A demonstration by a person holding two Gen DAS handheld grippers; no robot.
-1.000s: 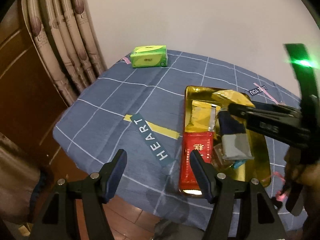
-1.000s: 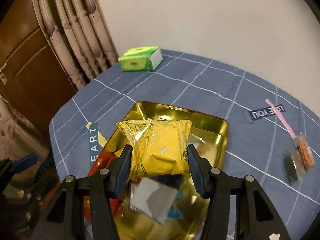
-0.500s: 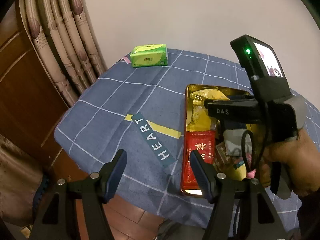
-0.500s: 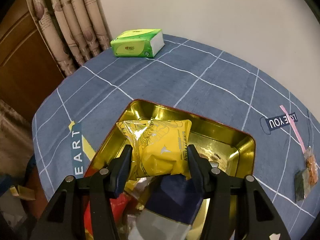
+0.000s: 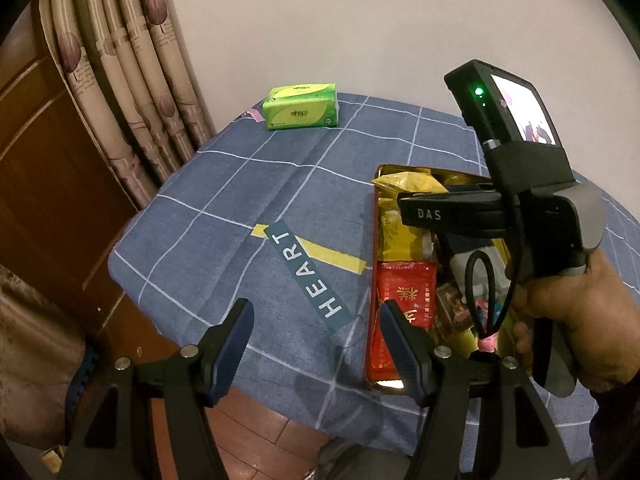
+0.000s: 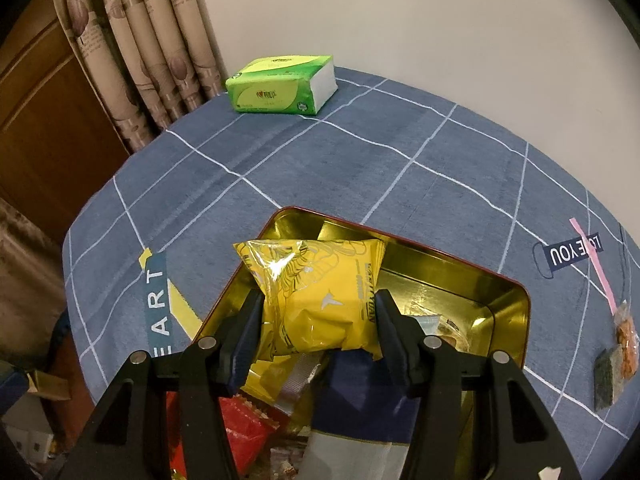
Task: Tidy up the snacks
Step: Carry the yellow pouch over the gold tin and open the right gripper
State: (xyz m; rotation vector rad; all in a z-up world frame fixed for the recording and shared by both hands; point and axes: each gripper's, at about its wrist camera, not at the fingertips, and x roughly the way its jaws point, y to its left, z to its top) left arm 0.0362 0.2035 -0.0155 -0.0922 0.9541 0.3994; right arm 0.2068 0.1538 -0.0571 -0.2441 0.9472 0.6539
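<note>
A gold tin tray [image 6: 516, 304] with a red rim sits on the blue checked tablecloth and holds several snack packets. My right gripper [image 6: 320, 320] is shut on a yellow snack packet [image 6: 320, 296] over the tray's near-left part, above a navy and grey packet [image 6: 360, 408] and a red packet [image 6: 244, 436]. In the left wrist view the same tray [image 5: 374, 216] lies to the right, with a red packet [image 5: 404, 296] at its near end and the right gripper's body [image 5: 520, 208] over it. My left gripper [image 5: 316, 344] stands open and holds nothing, at the table's near edge.
A green tissue pack [image 6: 280, 84] lies at the far left of the table by the curtain [image 6: 132, 40]. A small clear bag of orange snacks [image 6: 616, 356] lies on the cloth right of the tray. A person's hand [image 5: 568, 320] holds the right gripper. Wooden floor lies beyond the table's edge.
The right gripper carried the yellow packet further over the tray and lower, then settled. In the left wrist view it swung in from the right. The left gripper stayed still.
</note>
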